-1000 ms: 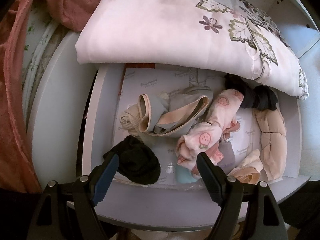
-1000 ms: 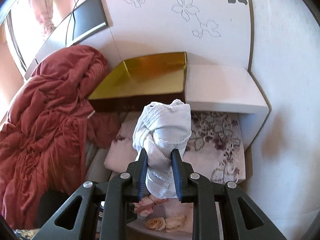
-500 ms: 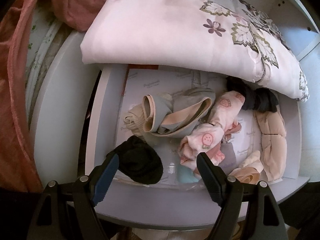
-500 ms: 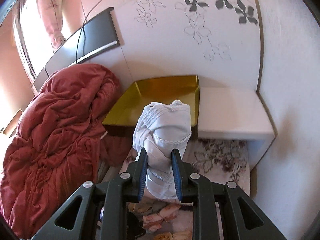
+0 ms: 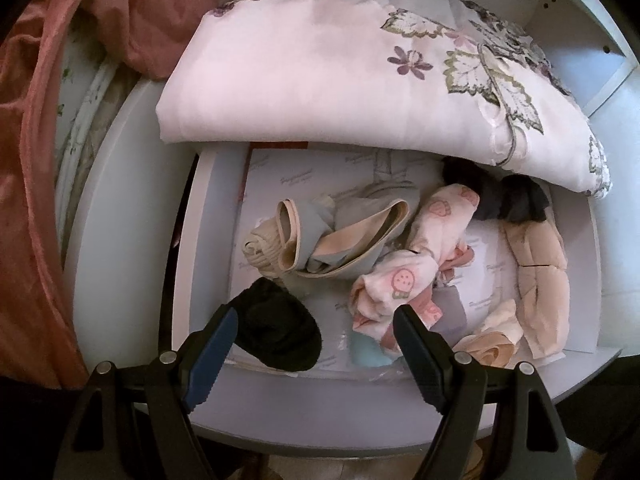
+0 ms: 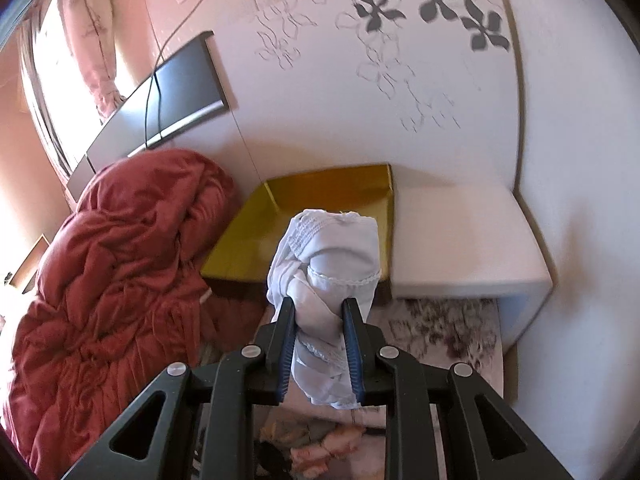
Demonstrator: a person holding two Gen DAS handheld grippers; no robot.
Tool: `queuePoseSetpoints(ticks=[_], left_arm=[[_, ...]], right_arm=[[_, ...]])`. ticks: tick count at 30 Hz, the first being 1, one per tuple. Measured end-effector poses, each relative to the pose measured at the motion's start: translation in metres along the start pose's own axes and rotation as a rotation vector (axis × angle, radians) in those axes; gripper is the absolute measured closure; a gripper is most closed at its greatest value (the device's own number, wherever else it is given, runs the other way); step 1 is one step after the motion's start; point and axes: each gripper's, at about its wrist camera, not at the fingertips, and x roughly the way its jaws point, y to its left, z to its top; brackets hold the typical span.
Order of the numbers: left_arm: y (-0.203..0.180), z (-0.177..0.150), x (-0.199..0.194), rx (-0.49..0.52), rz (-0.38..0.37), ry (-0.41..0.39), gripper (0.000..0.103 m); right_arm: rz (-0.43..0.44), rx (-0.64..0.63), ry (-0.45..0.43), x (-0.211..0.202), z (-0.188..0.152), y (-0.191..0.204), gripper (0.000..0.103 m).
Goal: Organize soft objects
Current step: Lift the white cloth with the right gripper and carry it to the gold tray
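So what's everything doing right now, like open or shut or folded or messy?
Drawer: open.
Left gripper: open, empty.
Right gripper: shut on white bundle.
Gold box: open, looks empty.
Floral bedding: folded.
Red blanket: crumpled.
Strawberry cloth: rolled.

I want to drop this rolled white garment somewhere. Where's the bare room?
The gold tray looks empty, as does the white shelf top beside it. The drawer is crowded, bare only along its back-left liner, below the folded floral quilt.
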Motion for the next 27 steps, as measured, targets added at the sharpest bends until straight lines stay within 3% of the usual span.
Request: queuePoseSetpoints(ticks=[6,10,21,27], left_arm=[[0.004,0.000,-0.003,-0.024,-0.013,0.000,0.021],[0.006,0.001,-0.002,-0.033,-0.010,0.005,0.021],[0.000,0.001,-0.015,-0.004,-0.012,-0.038,0.021],[0.007,-0.001,-0.025,-0.040,-0.058,-0.037,0.021]], right_arm=[[0.008,0.004,0.003,0.026,0.033,0.007,0.080],[0.001,-0.003,0.013,0.038,0.038,0.008,0.080],[-0.016,0.019,0.004,0.010,0.013,-0.016,0.080],[-0.014,-0.005,-0.030,0.019,0.048,-0.015,0.080]])
